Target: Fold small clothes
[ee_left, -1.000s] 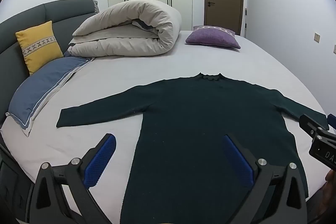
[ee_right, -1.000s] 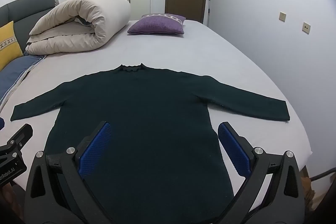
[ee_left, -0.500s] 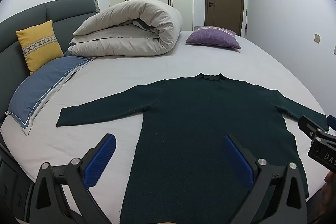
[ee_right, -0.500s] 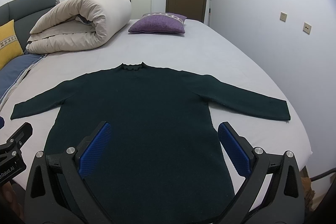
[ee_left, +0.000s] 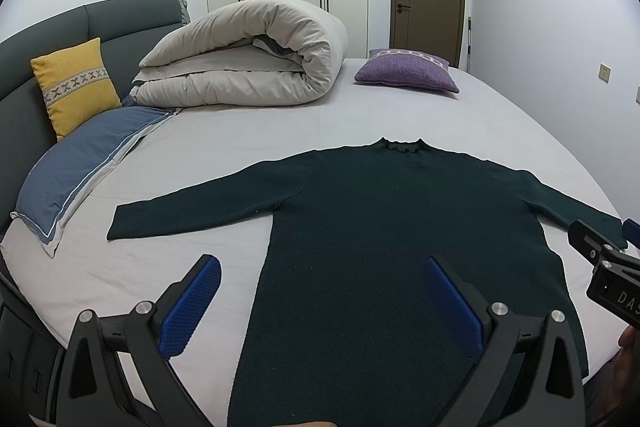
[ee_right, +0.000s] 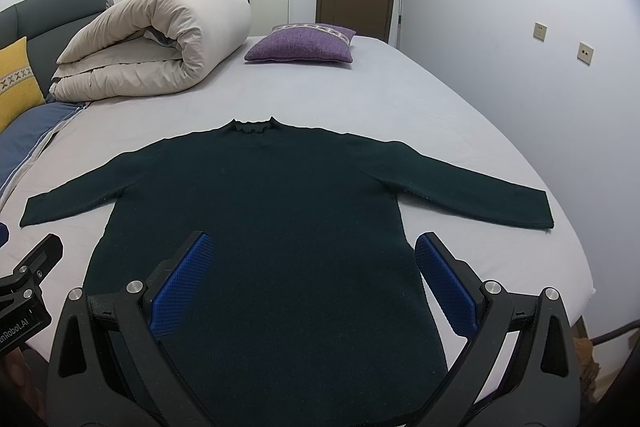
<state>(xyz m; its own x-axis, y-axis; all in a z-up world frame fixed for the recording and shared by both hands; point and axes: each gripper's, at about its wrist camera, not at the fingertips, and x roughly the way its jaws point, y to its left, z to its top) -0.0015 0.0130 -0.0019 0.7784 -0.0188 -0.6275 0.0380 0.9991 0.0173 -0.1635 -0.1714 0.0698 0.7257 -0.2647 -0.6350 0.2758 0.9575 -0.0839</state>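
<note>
A dark green long-sleeved sweater [ee_left: 392,227] lies flat on the bed, collar away from me, both sleeves spread out; it also shows in the right wrist view [ee_right: 280,219]. My left gripper [ee_left: 320,299] is open and empty, held above the sweater's lower left part. My right gripper [ee_right: 312,283] is open and empty above the sweater's lower right part. The right gripper's body shows at the right edge of the left wrist view [ee_left: 608,267]; the left gripper's body shows at the left edge of the right wrist view [ee_right: 28,287].
The bed has a pale grey sheet [ee_left: 240,139]. A rolled beige duvet [ee_left: 248,63] and a purple cushion [ee_left: 406,75] lie at the far side. A yellow cushion [ee_left: 76,83] and a blue pillow [ee_left: 76,163] lie at the left by the headboard.
Both grippers have shifted very slightly; the sweater has not moved and both grippers stay open.
</note>
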